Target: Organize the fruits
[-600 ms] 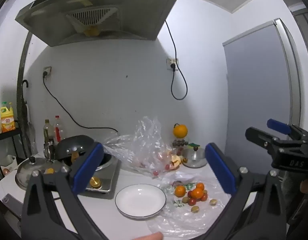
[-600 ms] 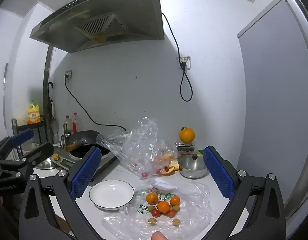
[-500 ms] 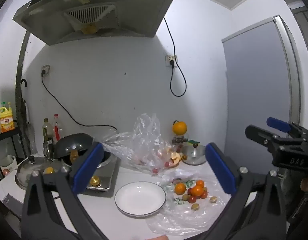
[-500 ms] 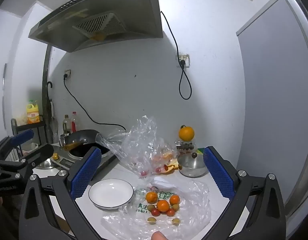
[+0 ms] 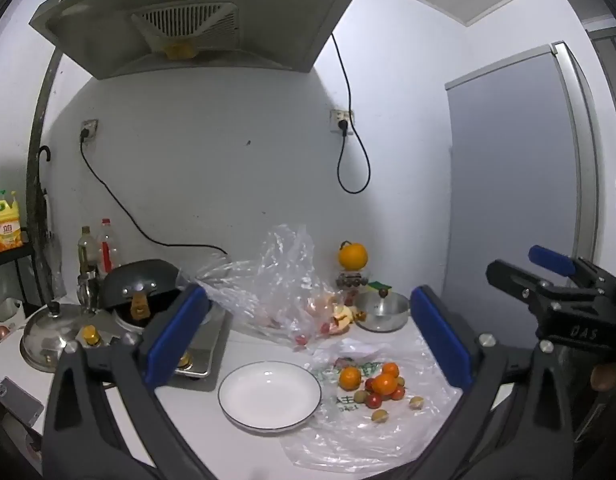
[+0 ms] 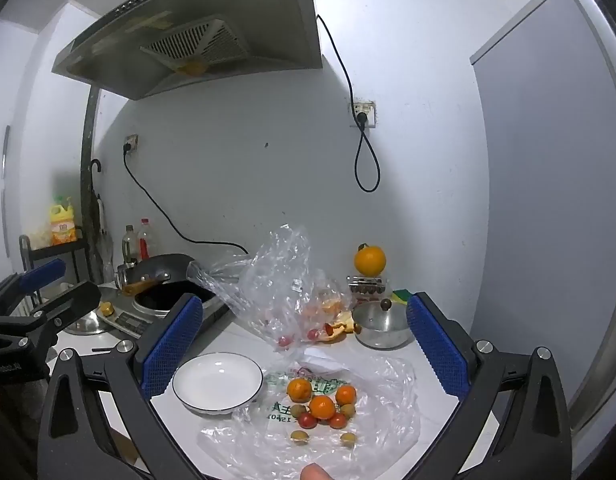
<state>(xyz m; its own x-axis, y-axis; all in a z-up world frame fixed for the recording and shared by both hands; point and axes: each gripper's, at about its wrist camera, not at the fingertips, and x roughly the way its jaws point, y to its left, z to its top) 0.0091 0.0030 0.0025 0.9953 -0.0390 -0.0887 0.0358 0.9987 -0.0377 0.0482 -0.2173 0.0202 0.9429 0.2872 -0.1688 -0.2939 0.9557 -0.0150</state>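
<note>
Fruit [image 6: 322,406] sits lower centre beside empty plate [image 6: 217,382]; both grippers [image 5: 303,336] [image 6: 299,340], jaws apart, have edged closer: no pick yet.

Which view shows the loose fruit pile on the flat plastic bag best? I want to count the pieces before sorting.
The right wrist view: the fruit pile sits near centre, closer, with pieces separated on the plastic bag. The left wrist view shows the same pile smaller and right of centre, beside the white plate.
</note>
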